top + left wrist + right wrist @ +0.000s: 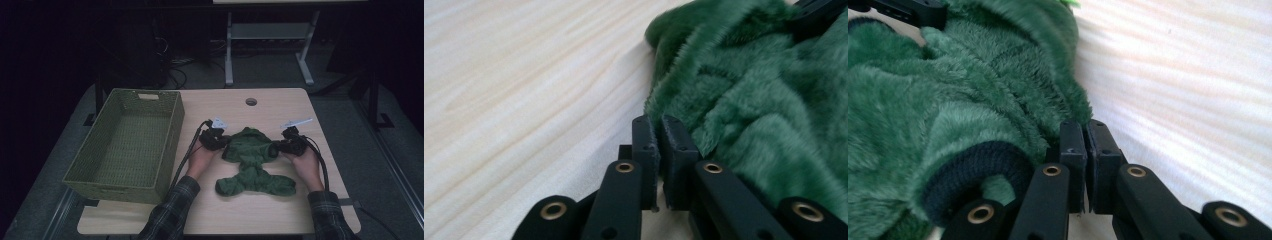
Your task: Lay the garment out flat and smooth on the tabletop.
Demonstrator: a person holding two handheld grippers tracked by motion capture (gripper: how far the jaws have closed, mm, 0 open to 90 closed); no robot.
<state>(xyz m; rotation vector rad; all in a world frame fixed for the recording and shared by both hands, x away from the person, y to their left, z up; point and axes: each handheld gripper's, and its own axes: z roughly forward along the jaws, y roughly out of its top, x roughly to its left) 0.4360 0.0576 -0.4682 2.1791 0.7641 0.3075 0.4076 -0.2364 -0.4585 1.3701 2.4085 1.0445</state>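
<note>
A green fuzzy garment (252, 162) lies bunched in the middle of the wooden table (280, 210). My left gripper (225, 142) is at the garment's left edge and my right gripper (274, 148) at its right edge. In the left gripper view the jaws (659, 122) stand together, their tips pinching the fringe of the green pile (764, 100). The right gripper view shows the same: my gripper (1084, 125) is shut at the garment's edge (948, 100), beside a dark navy cuff (973, 170). Each view catches the other gripper's black jaw beyond the cloth.
A green woven basket (107, 112) stands on the table's left side, close to my left forearm. A round cable hole (251, 101) is in the tabletop at the back. A grey desk frame (270, 35) stands on the floor behind.
</note>
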